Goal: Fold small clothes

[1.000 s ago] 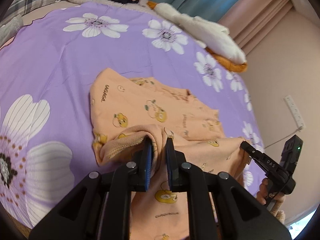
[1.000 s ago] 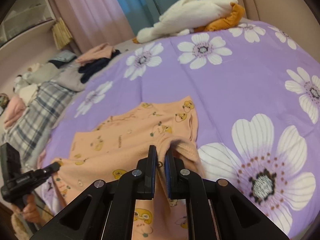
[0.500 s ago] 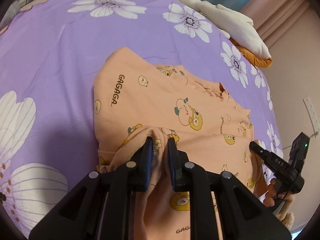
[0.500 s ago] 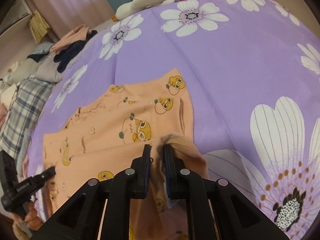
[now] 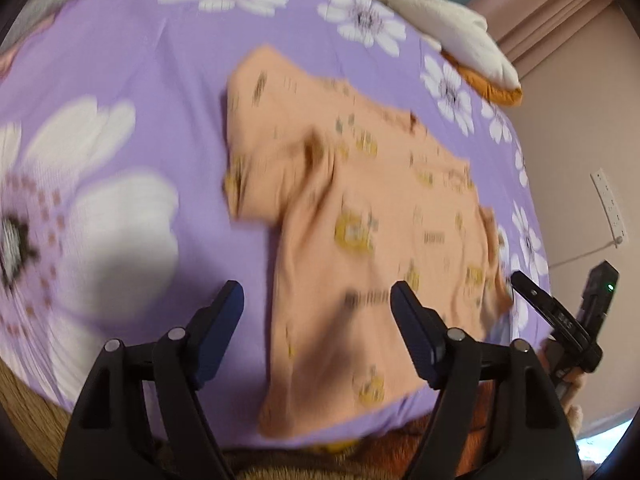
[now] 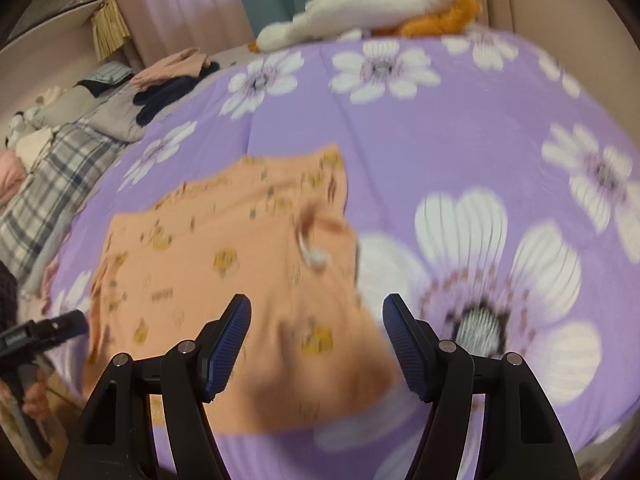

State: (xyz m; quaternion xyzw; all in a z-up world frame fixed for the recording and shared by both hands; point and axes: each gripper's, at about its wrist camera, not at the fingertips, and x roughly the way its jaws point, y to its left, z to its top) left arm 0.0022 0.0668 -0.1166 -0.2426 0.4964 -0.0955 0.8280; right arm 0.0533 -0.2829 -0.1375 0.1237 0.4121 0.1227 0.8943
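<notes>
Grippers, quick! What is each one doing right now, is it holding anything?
Left gripper: jaws opening, holding nothing; the orange shirt lies on the bed.
Right gripper: jaws opening, holding nothing.

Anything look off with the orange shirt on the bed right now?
The orange shirt lies unevenly on the purple bedspread: a bunched ridge near its middle, and its near hem hangs over the bed edge. Frames are blurred.

Both wrist cameras look steeply down, close over the purple bedspread (image 5: 120, 80); each sees the same orange garment (image 5: 380, 208) (image 6: 224, 264) from opposite ends, and the other's gripper.
</notes>
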